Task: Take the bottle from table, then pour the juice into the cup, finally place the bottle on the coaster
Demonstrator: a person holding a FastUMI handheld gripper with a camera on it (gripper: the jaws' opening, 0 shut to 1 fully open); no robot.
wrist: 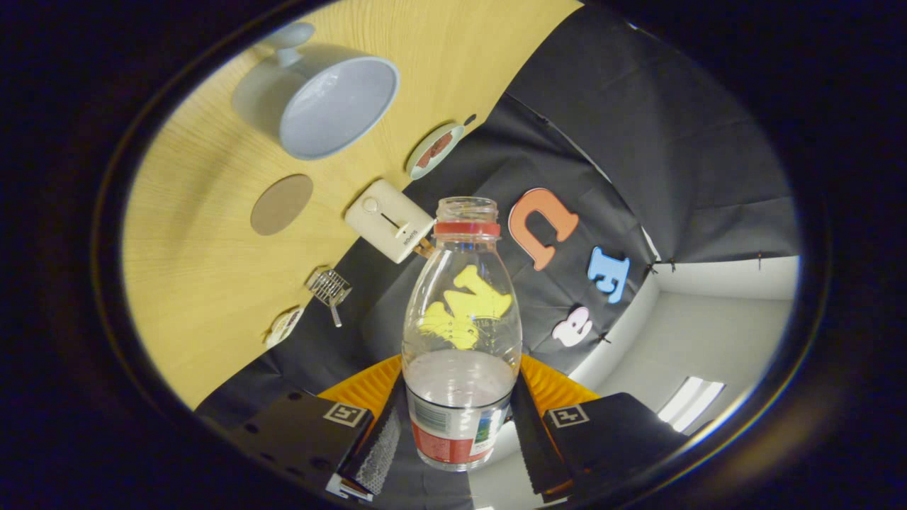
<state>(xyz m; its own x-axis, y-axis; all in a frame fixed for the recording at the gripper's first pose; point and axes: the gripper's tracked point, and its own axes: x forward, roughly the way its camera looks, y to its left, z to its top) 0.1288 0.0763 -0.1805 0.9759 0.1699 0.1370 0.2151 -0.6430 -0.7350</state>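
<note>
Gripper (459,432) clenches the bottle (462,312) (uncapped) between its 2 fingers (375,443).

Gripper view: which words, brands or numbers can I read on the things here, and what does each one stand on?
Bottle, clamped between the tongs: label print too small to read.
White box: one short word beside its slot, too blurred to read.
Square markers on the tongs: black-and-white patterns, no words.
Cup and coaster: no text.
</note>
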